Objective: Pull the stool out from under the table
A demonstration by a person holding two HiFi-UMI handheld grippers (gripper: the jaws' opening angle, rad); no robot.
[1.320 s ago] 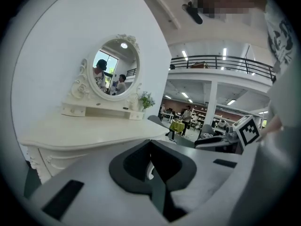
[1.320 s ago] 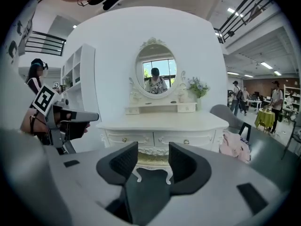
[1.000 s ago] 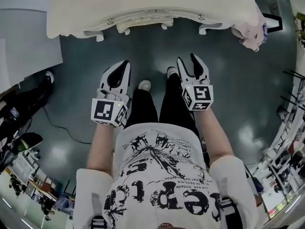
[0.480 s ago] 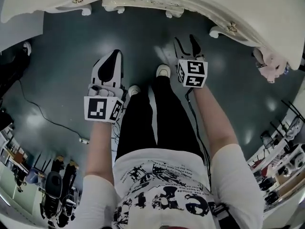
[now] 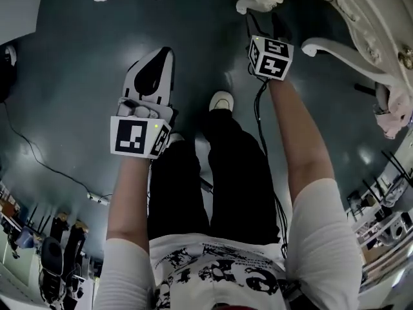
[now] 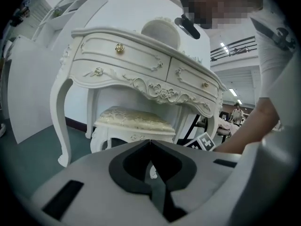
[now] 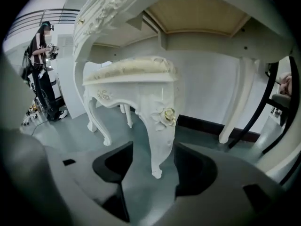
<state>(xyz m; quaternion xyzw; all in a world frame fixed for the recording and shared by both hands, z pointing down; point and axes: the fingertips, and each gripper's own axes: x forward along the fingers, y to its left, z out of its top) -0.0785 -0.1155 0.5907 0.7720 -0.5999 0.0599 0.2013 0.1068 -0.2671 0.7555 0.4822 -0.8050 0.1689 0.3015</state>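
Note:
The white carved stool (image 6: 131, 121) with its cream cushion stands under the ornate white dressing table (image 6: 141, 65). In the right gripper view the stool (image 7: 127, 74) is close, and its front leg (image 7: 157, 135) with a gold rose stands between my right gripper's (image 7: 153, 161) jaws. Those jaws are opening and their pads do not touch the leg. In the head view the right gripper (image 5: 266, 24) reaches under the table's edge (image 5: 361, 24). My left gripper (image 5: 161, 55) hangs back over the floor, shut and empty, pointing at the stool from a distance.
The person's shoe (image 5: 221, 100) and black trousers are between the arms. A black cable (image 5: 39, 160) crosses the floor at the left. Another person (image 7: 42, 69) stands at the far left. A black frame (image 7: 268, 117) and a table leg (image 7: 235, 107) stand at the right.
The person has stepped up to the table. The right gripper has gone forward under the table's edge, and its jaws stand wider. The left gripper followed less far and stayed shut.

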